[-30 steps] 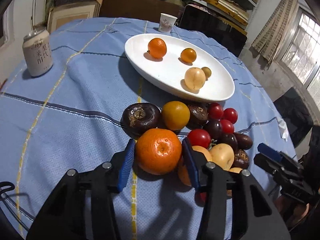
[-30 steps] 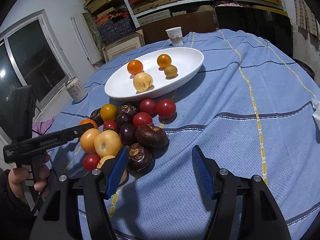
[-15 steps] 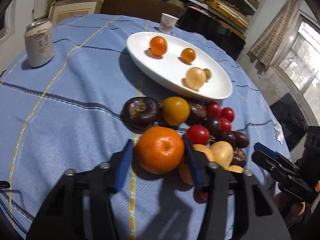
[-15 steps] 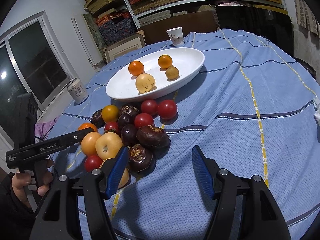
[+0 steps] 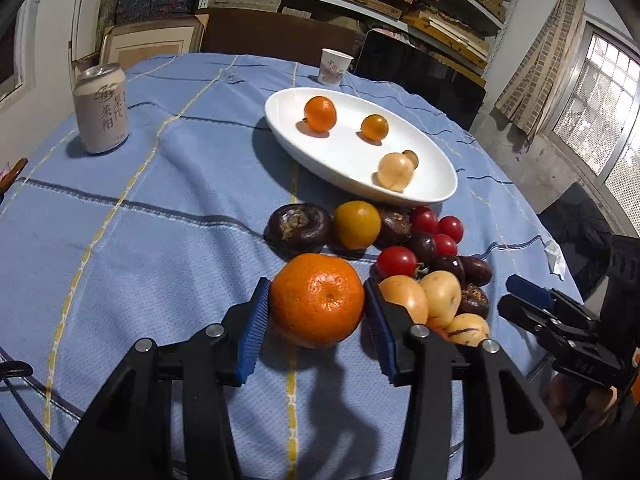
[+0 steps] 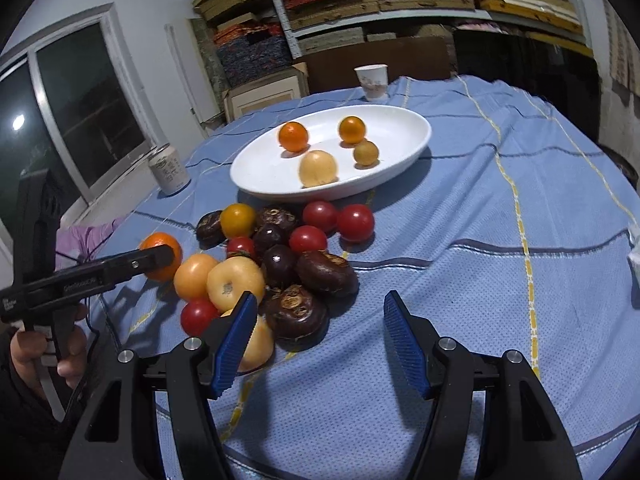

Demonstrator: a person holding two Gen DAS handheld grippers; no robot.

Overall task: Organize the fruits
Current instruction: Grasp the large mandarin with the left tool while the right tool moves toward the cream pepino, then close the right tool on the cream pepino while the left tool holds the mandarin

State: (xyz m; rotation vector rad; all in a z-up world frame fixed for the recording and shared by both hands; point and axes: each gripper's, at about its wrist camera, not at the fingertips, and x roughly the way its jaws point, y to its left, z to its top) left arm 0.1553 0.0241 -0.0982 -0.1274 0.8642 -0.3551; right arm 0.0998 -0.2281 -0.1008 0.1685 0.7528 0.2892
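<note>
Your left gripper [image 5: 316,300] has both blue pads pressed against the sides of a large orange [image 5: 317,300], gripping it at the near-left edge of the fruit pile on the blue tablecloth [image 5: 160,240]; whether the orange is off the cloth you cannot tell. Your right gripper [image 6: 320,336] has its jaws apart with nothing between them, poised over bare cloth just beside the pile, its left pad close to a yellow fruit. The white oval plate [image 6: 400,120] holds four fruits: two orange ones, one pale yellow one [image 6: 318,168] and one small brownish one [image 6: 366,153]. In the pile, the right wrist view shows five red tomatoes [image 6: 355,222], about five dark purple-brown fruits [image 6: 326,273], one small yellow-orange fruit [image 6: 237,221] and three pale yellow-to-peach fruits, one partly hidden behind your pad. One drink can [image 5: 102,110] stands at the left of the table, and one paper cup [image 5: 335,67] stands beyond the plate.
</note>
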